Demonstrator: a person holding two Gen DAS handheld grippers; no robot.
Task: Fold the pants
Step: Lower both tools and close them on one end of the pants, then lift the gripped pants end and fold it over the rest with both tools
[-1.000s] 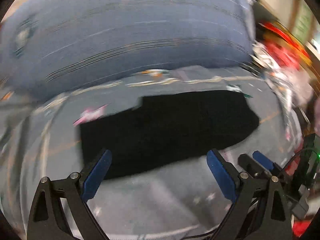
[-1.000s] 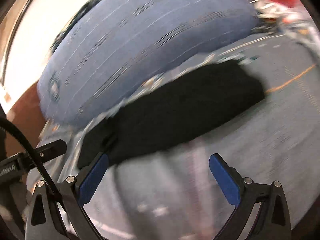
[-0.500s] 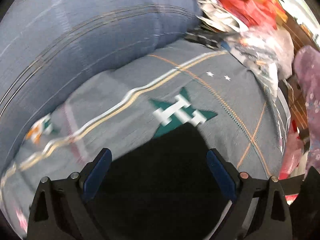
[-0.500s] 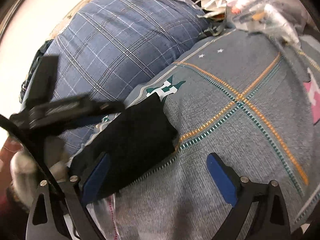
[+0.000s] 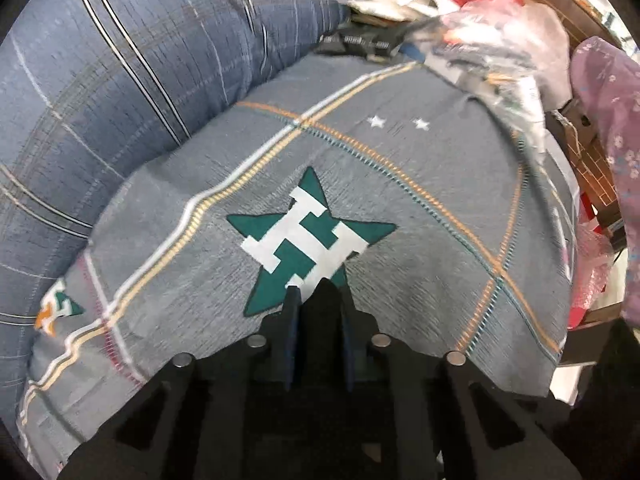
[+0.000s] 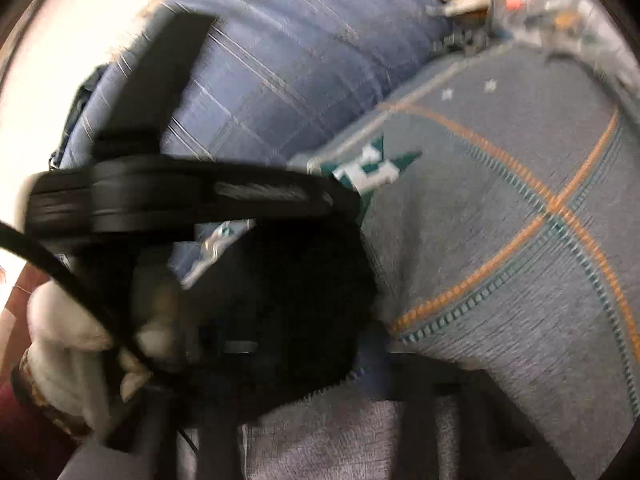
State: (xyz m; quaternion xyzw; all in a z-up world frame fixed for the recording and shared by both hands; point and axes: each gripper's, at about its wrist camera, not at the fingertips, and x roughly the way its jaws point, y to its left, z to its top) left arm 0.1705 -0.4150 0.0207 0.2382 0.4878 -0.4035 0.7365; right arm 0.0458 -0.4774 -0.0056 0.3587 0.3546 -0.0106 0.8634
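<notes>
The black pants (image 6: 280,312) lie bunched on the grey patterned bedsheet (image 6: 500,260) in the blurred right wrist view. In the left wrist view my left gripper (image 5: 318,300) is shut on a black tip of the pants (image 5: 326,292), over the green star print (image 5: 304,236). The left gripper also shows in the right wrist view (image 6: 180,196), held by a white-gloved hand. My right gripper (image 6: 320,380) is blurred at the pants' near edge; its jaws look close together on the black cloth.
A big blue plaid pillow (image 5: 120,80) lies at the back left. Plastic bags and red clutter (image 5: 480,12) pile at the back right. A purple flowered cloth (image 5: 608,140) hangs at the right edge of the bed.
Both grippers were open over the spread pants; now they have moved onto the pants. The left has shut on the cloth. The pants look bunched up.
</notes>
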